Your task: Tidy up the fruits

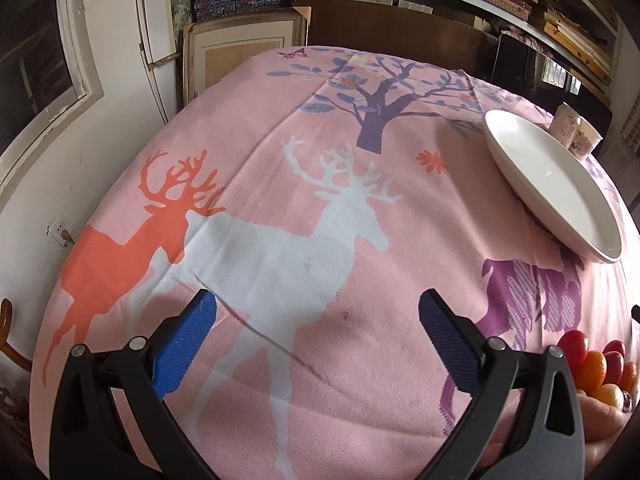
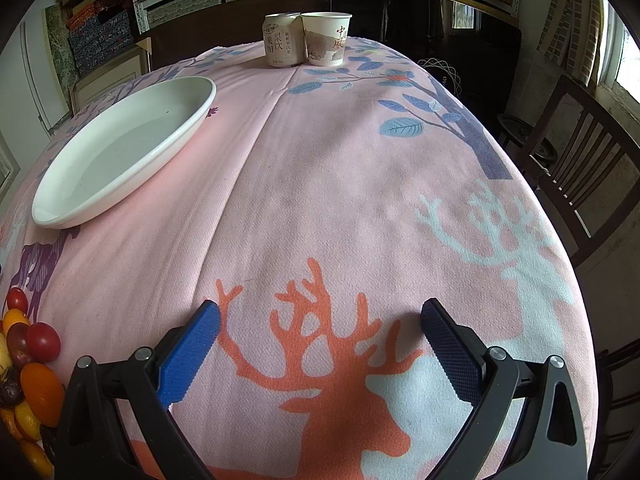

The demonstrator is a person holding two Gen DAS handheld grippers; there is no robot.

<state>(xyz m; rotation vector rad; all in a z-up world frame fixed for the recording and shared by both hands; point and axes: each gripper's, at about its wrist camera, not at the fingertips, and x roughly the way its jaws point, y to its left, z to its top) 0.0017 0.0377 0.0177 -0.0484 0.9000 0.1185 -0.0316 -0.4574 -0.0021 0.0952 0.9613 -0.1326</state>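
A pile of small red, orange and yellow fruits (image 2: 28,368) lies at the near left edge of the right wrist view, and at the near right edge of the left wrist view (image 1: 600,364). An empty white oval plate (image 2: 120,148) sits on the pink tablecloth, far left of the right gripper; it shows at the right in the left wrist view (image 1: 548,184). My left gripper (image 1: 316,336) is open and empty above the white deer print. My right gripper (image 2: 320,344) is open and empty above the orange deer print.
A drink can (image 2: 280,40) and a paper cup (image 2: 326,38) stand at the table's far edge, also partly seen in the left wrist view (image 1: 576,132). A wooden chair (image 2: 580,168) stands to the right. A wall and door frame (image 1: 80,80) are on the left.
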